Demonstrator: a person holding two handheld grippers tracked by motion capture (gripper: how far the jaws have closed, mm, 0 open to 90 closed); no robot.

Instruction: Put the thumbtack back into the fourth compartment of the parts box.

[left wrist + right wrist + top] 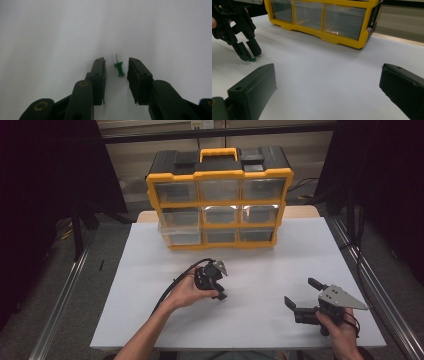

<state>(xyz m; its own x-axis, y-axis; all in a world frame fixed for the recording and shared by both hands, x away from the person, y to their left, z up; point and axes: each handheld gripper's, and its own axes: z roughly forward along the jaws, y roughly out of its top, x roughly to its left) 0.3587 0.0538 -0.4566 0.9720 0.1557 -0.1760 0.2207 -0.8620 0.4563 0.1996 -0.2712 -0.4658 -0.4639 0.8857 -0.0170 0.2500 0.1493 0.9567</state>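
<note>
You are in the grabbing step: your left gripper (pixel 116 68) has its fingers (pixel 98 75) spread just beside the green pushpin (pixel 119 68) lying on the white tabletop (pixel 260 270) at 6 o'clock from the yellow drawer box (pixel 219 197), so next squeeze gently and lift.

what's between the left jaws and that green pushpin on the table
Nothing visible. The green pushpin lies on the white table in the gap of the left gripper, bare surface on both sides, pads not yet touching it.

One green pushpin (pixel 119 68), one drawer cabinet (pixel 219 200)
</note>
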